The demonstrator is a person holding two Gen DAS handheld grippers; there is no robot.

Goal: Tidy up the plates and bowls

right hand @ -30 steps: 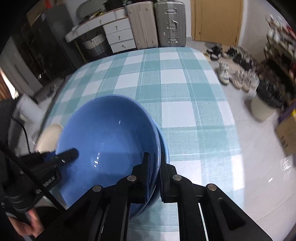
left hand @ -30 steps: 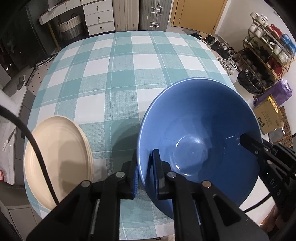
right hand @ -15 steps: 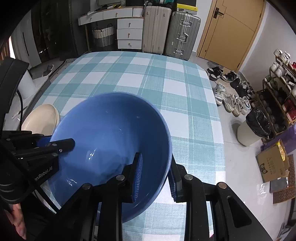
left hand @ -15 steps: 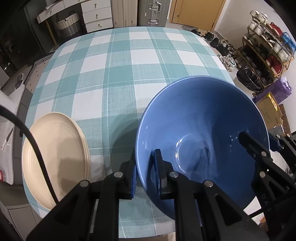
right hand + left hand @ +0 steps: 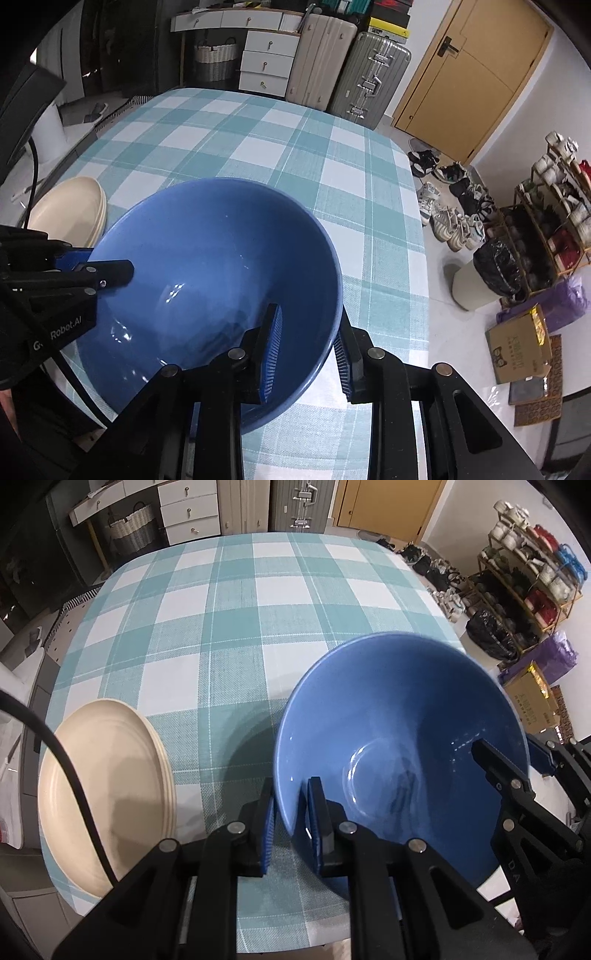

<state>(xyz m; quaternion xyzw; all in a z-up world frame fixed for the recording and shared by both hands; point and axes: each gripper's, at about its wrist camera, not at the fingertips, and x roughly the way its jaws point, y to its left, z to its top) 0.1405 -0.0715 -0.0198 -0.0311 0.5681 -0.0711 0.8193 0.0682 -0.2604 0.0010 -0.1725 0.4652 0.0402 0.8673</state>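
A large blue bowl [image 5: 402, 746] sits at the near edge of the checked table; it also shows in the right wrist view [image 5: 218, 273]. My left gripper [image 5: 290, 827] straddles its near-left rim, jaws slightly parted around the rim with small gaps. My right gripper [image 5: 308, 354] straddles the bowl's right rim with jaws wide open, not touching. The right gripper's fingers [image 5: 498, 771] show across the bowl in the left wrist view. A stack of cream plates [image 5: 103, 790] lies at the table's left near corner, also in the right wrist view [image 5: 70, 210].
The teal and white checked tablecloth [image 5: 258, 602] covers the table. Suitcases [image 5: 369, 74] and drawers [image 5: 266, 59] stand beyond the far edge. Shoes, a shelf rack [image 5: 554, 206], a bin [image 5: 469, 284] and a cardboard box [image 5: 524, 343] are on the floor to the right.
My right gripper has opened wide off the bowl's rim. My left gripper's jaws have loosened a little. The bowl has stayed in place.
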